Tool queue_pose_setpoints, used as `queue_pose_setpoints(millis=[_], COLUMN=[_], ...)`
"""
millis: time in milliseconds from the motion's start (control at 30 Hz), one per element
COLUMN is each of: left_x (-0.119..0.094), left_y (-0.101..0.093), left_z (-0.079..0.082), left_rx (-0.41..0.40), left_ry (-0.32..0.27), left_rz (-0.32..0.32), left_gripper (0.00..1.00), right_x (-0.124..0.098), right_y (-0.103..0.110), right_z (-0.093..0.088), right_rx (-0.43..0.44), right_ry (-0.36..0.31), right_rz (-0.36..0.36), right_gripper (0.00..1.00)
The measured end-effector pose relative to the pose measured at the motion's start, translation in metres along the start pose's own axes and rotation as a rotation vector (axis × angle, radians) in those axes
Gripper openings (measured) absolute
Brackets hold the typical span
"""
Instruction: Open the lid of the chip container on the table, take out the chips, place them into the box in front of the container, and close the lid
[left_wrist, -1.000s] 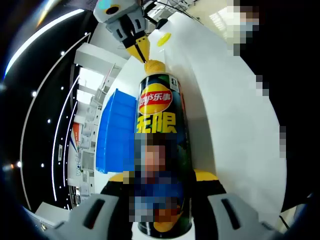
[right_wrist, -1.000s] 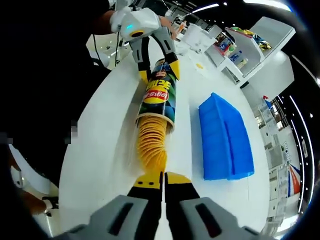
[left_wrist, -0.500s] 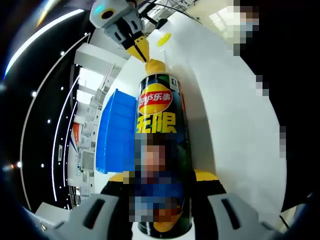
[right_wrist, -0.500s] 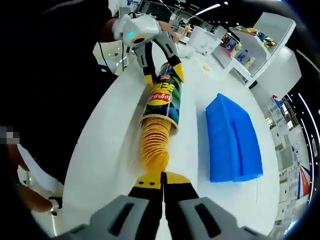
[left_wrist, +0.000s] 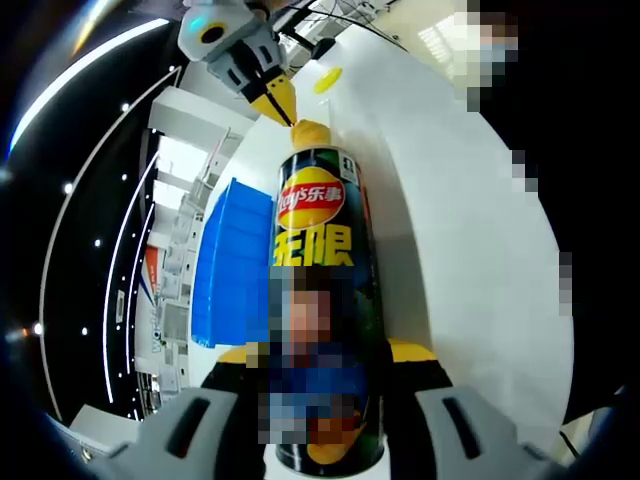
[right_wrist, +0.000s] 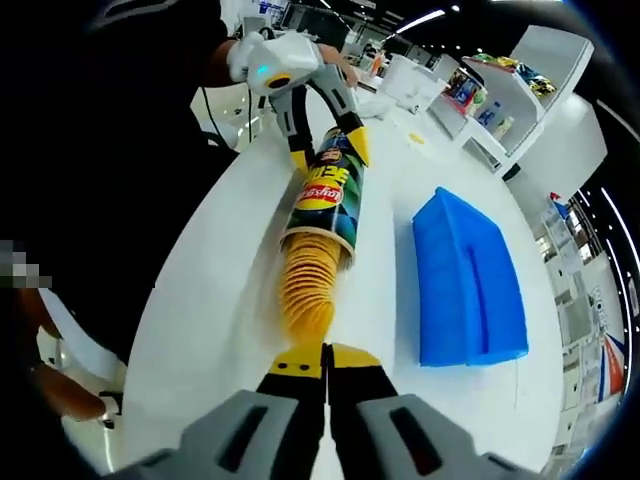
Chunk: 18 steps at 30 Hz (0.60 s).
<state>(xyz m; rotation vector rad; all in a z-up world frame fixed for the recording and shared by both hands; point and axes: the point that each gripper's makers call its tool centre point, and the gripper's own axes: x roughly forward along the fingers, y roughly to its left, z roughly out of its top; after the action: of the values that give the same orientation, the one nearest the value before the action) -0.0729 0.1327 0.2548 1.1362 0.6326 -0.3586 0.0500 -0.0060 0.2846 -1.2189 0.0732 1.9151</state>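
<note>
The tall dark cylindrical chip container (left_wrist: 322, 300) with the red and yellow label is lying on its side on the white tabletop (left_wrist: 470, 260), and its closed end is being grasped between the yellow-tipped fingers of the left gripper (left_wrist: 320, 352), which are clenched against its two sides. In the right gripper view the same container (right_wrist: 325, 200) is being seen from its open mouth, with the left gripper (right_wrist: 328, 140) clamped on its far end. A stack of yellow curved chips (right_wrist: 307, 290) is being drawn out of that mouth along the tabletop (right_wrist: 220, 280), partly inside the container and partly out. The fingers of the right gripper (right_wrist: 323, 358) are being pressed together, with the near end of the chip stack just at their tips; whether a chip is being pinched cannot be told. In the left gripper view the right gripper (left_wrist: 281, 103) is meeting the chips (left_wrist: 310, 132) at the container's far end. A blue rectangular plastic box (right_wrist: 468, 285) is lying beside the container, apart from it. A small round yellow lid (left_wrist: 328, 78) is resting on the tabletop beyond the chips.
</note>
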Motion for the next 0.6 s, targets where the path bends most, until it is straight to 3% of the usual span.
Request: queue_pose_setpoints(millis=[600], left_x=[0.0], left_y=[0.0007], left_z=[-0.0006], left_rx=[0.001], left_ry=[-0.004], left_rz=[0.0], left_gripper=[0.44], right_x=[0.0068], right_y=[0.0024], right_z=[0.0012], right_rx=[-0.027], right_ry=[-0.008], right_rz=[0.051], right_gripper=[0.02])
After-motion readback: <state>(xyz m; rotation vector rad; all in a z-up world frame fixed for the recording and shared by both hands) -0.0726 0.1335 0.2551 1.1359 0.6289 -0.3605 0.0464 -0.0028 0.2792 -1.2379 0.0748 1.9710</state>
